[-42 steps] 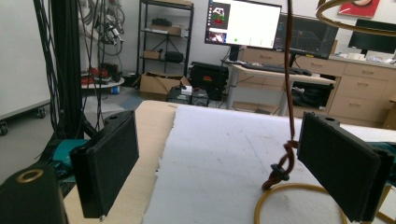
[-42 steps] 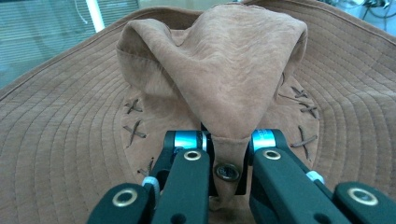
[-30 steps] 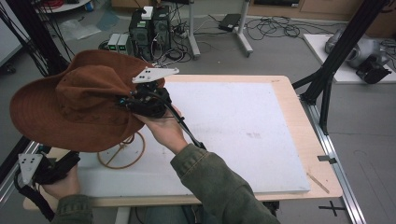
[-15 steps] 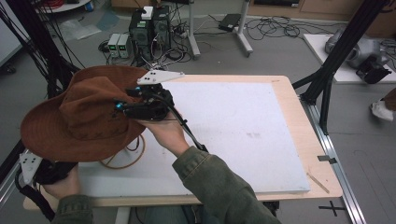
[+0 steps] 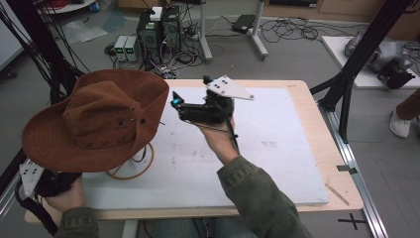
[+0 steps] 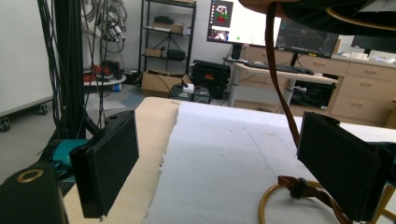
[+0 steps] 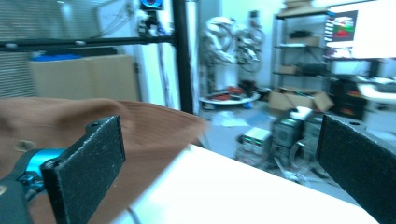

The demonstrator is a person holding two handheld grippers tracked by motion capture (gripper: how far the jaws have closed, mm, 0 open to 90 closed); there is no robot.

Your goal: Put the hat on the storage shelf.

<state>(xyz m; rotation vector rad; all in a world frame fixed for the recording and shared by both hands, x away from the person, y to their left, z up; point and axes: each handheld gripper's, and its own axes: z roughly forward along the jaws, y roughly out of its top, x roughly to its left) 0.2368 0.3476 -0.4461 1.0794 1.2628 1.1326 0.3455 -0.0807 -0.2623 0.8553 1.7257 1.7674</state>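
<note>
A brown wide-brimmed hat [image 5: 99, 121] sits raised over the left of the white mat [image 5: 277, 148], with a tan ring [image 5: 132, 167] on the mat under it. My right gripper [image 5: 178, 106] hovers just right of the brim and points at it. Its jaws have just been opening and stand wide, with nothing between them. The right gripper view shows the gripper [image 7: 219, 163] with the hat [image 7: 140, 135] behind its left jaw. My left gripper [image 5: 52, 181] rests low at the front left, partly under the brim. Its jaws [image 6: 224, 177] stand open, with the ring [image 6: 280, 198] and the hat's cord [image 6: 280, 84] beside the right jaw.
The wooden table [image 5: 324, 134] edges the mat. Black frame posts [image 5: 356, 69] stand at the right and at the far left [image 5: 49, 59]. Computers and cables [image 5: 158, 29] lie on the floor beyond the table. A person's shoe [image 5: 398, 124] shows at the right edge.
The right gripper let go of the hat's brim, opened, and drew away to the right. The hat settled lower and more level. The left hand stayed put.
</note>
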